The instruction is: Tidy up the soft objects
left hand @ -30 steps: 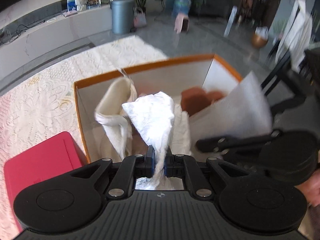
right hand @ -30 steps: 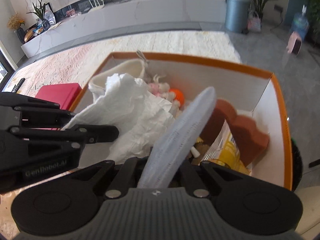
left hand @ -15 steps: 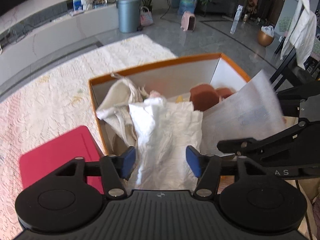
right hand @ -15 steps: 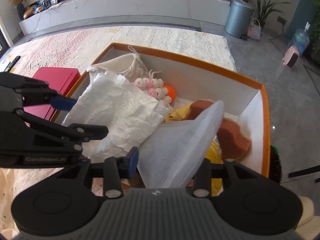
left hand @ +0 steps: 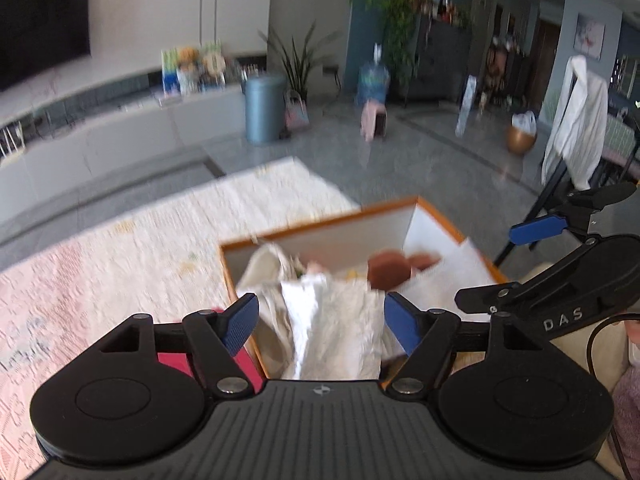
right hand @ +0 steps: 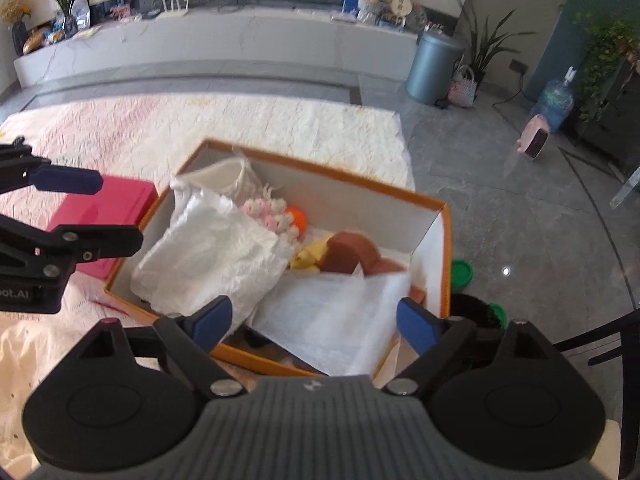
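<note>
An orange-rimmed white box [right hand: 332, 176] [left hand: 328, 220] holds soft things: a crumpled white cloth [right hand: 216, 256] [left hand: 340, 320], a flat white sheet [right hand: 336, 316], a cream pouch [right hand: 224, 176], a pink-and-white knitted toy [right hand: 268, 216], an orange ball [right hand: 296, 218], a yellow item [right hand: 308, 258] and a brown sponge [right hand: 352, 252] [left hand: 392, 268]. My left gripper [left hand: 320, 326] is open and empty above the box's near-left side. My right gripper [right hand: 314, 320] is open and empty above the sheet at the box's near edge.
A red box [right hand: 108, 216] [left hand: 172, 360] lies left of the orange box on a cream lace cloth [right hand: 280, 120]. Green lids [right hand: 462, 272] sit on the grey floor to the right. A black chair [left hand: 560, 184] stands far right.
Both grippers opened, released the white cloth and the white sheet into the box, and pulled back and up. The left view has tilted upward.
</note>
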A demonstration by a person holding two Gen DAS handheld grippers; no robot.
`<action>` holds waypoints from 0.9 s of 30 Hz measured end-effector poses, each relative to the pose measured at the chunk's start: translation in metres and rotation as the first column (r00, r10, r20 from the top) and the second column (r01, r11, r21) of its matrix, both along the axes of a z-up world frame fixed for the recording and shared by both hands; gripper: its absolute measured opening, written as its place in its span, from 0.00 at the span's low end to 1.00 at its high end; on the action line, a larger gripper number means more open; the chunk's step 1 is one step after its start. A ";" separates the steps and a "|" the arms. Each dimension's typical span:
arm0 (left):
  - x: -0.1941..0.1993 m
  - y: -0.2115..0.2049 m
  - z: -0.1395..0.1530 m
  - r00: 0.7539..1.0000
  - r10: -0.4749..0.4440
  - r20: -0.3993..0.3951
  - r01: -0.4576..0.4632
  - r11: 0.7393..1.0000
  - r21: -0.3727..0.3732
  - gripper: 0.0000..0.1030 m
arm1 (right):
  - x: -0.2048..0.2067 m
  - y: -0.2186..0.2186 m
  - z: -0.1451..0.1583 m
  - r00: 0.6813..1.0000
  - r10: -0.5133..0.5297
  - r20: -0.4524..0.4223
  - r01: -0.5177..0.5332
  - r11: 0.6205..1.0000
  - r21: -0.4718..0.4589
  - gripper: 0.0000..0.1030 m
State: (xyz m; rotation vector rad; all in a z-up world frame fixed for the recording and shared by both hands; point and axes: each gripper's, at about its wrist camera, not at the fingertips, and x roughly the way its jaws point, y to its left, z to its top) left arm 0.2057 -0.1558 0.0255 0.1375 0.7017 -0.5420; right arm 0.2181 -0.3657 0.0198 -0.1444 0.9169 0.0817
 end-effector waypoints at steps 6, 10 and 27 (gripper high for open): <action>-0.029 0.015 0.017 0.981 0.079 0.175 -0.071 0.996 -0.055 0.77 | -0.034 0.007 0.029 0.988 -0.033 0.154 0.027 0.999 0.036 0.96; -0.048 0.024 0.021 0.963 0.130 0.236 -0.111 0.990 -0.090 0.76 | -0.059 0.013 0.036 0.976 -0.065 0.207 0.044 0.993 0.105 0.97; -0.112 0.047 -0.027 0.886 0.306 0.348 -0.303 0.951 -0.066 0.92 | -0.142 0.066 0.001 0.909 -0.184 0.375 0.108 0.971 0.213 0.97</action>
